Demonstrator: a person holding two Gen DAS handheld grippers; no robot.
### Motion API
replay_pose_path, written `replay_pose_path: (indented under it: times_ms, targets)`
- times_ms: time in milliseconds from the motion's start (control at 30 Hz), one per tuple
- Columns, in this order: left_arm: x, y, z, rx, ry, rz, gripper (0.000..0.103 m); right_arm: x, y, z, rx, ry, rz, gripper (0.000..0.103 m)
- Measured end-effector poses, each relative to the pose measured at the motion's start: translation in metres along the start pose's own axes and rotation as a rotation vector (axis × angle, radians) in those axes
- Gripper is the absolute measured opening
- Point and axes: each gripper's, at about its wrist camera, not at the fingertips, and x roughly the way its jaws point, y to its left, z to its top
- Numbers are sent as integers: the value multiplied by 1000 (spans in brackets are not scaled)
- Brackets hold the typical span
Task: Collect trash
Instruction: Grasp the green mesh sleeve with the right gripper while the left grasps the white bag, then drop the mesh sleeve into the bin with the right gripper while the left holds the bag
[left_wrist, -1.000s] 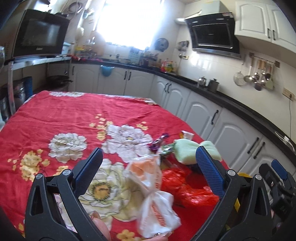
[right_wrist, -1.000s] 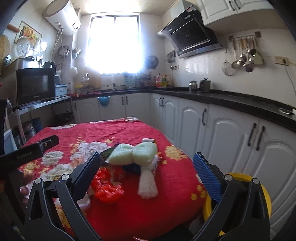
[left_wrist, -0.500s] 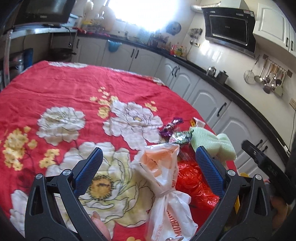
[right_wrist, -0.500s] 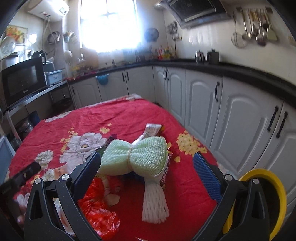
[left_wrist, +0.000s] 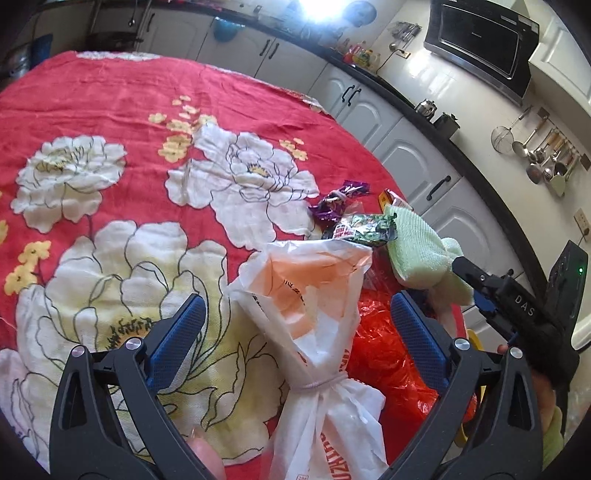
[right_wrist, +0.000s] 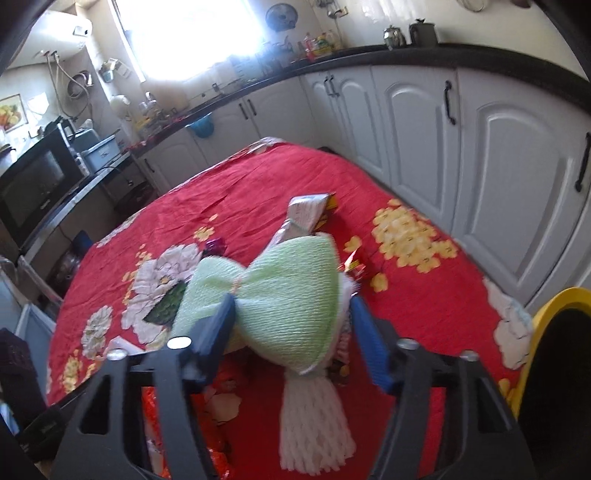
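Trash lies on a red flowered tablecloth (left_wrist: 110, 96). My left gripper (left_wrist: 295, 328) is open, its jaws on either side of a white and orange plastic bag (left_wrist: 314, 295) tied with a band. A red plastic bag (left_wrist: 384, 354) lies to its right. My right gripper (right_wrist: 291, 325) is open around a pale green foam net (right_wrist: 288, 291), which also shows in the left wrist view (left_wrist: 417, 251). A white foam net (right_wrist: 314, 424) lies below the green one. Purple (left_wrist: 340, 199) and green (left_wrist: 365, 225) wrappers lie further off.
A yellow-rimmed bin (right_wrist: 546, 332) stands beside the table on the right. White kitchen cabinets (right_wrist: 498, 147) run along the right and back. A microwave (right_wrist: 33, 181) sits at the left. A silver wrapper (right_wrist: 306, 210) lies behind the green net.
Both grippers have moved forward and down to the trash. The left now straddles the white bag. The right has narrowed its jaws around the green net.
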Motion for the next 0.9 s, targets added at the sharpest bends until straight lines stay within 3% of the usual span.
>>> replay_pose_path:
  times_ms: [200,433,633,900]
  targets:
    - [3,8,-2,-20,27,2,73,-13,6,-3,-35,-50,16,31]
    - [-5,5,1,18,17,-43,41,-29,16,-1,-83,-82,52,23]
    - [-14,5,4,37,17,-74,32,-44,25,-3,-114,-107,93,18]
    - [-43,-6,13,87,-51,-96,28,-72,29,-5,-117,-166,116,17]
